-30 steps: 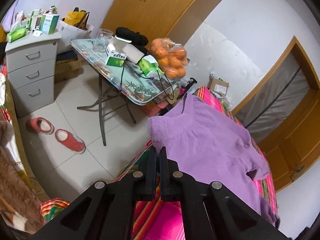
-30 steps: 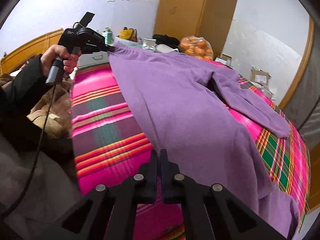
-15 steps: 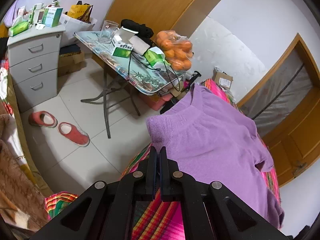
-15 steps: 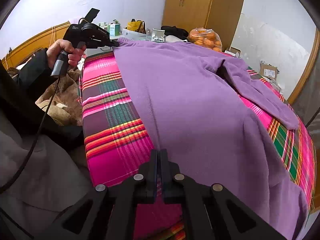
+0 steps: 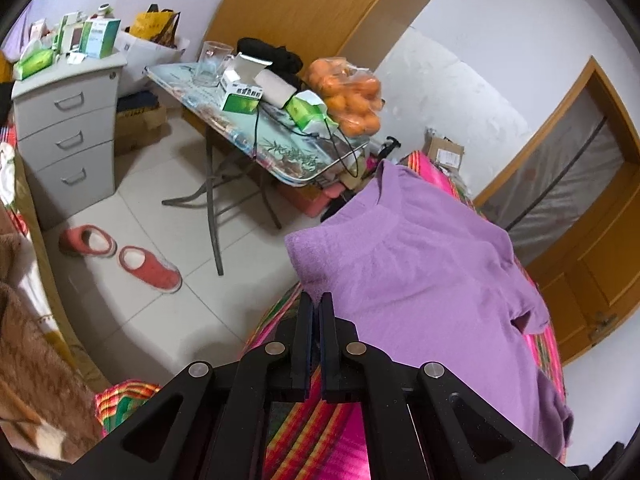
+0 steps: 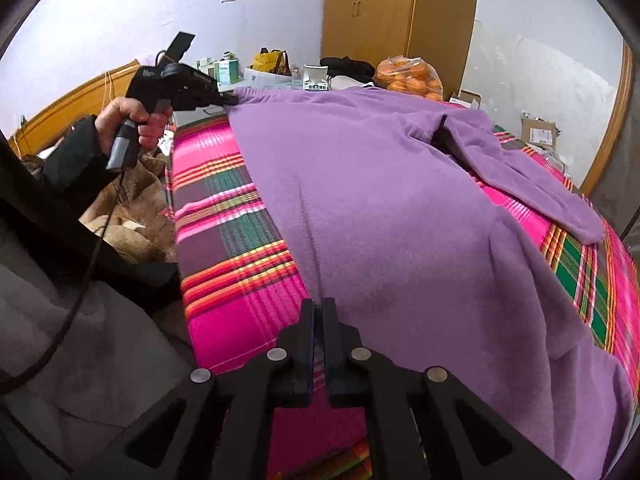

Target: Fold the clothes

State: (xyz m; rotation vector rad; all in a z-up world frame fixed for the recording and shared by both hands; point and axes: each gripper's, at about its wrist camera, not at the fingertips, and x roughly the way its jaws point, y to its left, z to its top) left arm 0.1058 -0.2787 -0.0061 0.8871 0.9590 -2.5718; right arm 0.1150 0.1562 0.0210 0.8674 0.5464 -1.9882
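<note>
Since a second ago, the purple sweater [image 6: 384, 200] has been drawn flatter across the bed, its near side edge now running straighter from one gripper to the other. Both tools kept their grip throughout: the left gripper [image 5: 315, 300] stays pinched shut on the sweater's corner at the neckline end, and the right gripper [image 6: 319, 307] stays closed on the same side edge nearer the hem.

From the right wrist view, a hand [image 6: 134, 120] grips the left tool's handle above the bed's far corner. One sleeve [image 6: 532, 184] lies folded out toward the opposite side of the bed. The sweater lies over a pink, green and orange striped bedspread [image 6: 228, 216] that shows bare along the near edge.

Beyond the bed's end stands a folding table [image 5: 280, 148] carrying a bag of oranges [image 5: 350, 96], a glass cup [image 5: 210, 64] and small green boxes. A grey drawer unit [image 5: 68, 136] stands beside it, with two red slippers [image 5: 120, 258] on the tiled floor. A wooden wardrobe [image 5: 320, 4] fills the wall behind.
</note>
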